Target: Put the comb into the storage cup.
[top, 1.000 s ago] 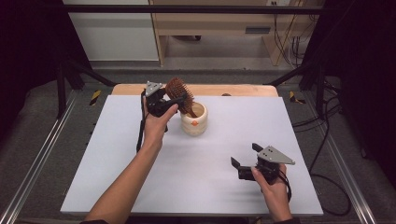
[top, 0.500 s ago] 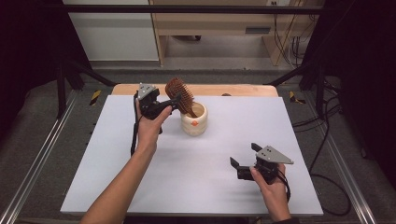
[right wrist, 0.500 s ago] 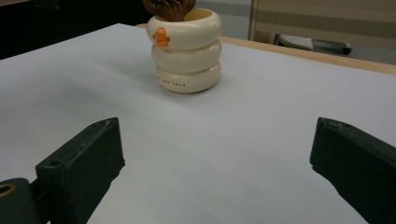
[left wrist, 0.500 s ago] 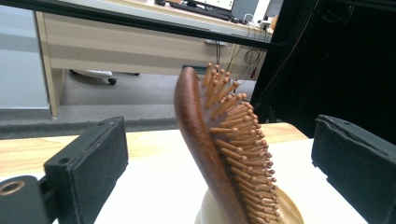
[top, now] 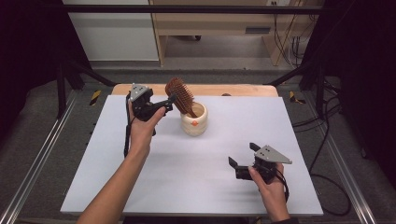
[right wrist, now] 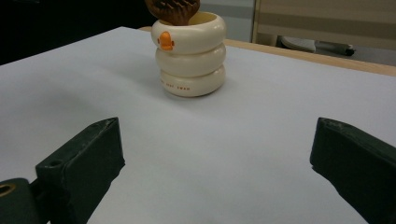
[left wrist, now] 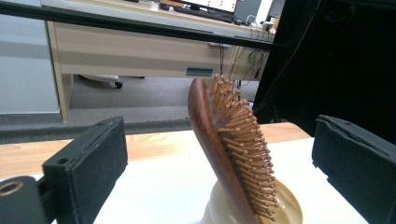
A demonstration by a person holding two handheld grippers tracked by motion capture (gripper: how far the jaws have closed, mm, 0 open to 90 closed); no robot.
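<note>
White tabletop [top: 187, 177] on wooden base, metal rails either side. Grey floor [top: 224, 65], wooden desk [top: 210, 21] behind, cables [top: 289, 42] at right, dark surroundings.

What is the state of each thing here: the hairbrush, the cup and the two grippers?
Hairbrush: stands tilted in the cup, handle down, bristle head up, not gripped.
Cup: upright on the white table, holds the hairbrush.
Left gripper: jaws open, apart on either side of the hairbrush head.
Right gripper: jaws open, empty, low over the table.

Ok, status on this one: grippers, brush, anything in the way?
Left gripper open beside hairbrush. Right gripper open, low over table. Brush leaning in cup. Nothing blocking.
</note>
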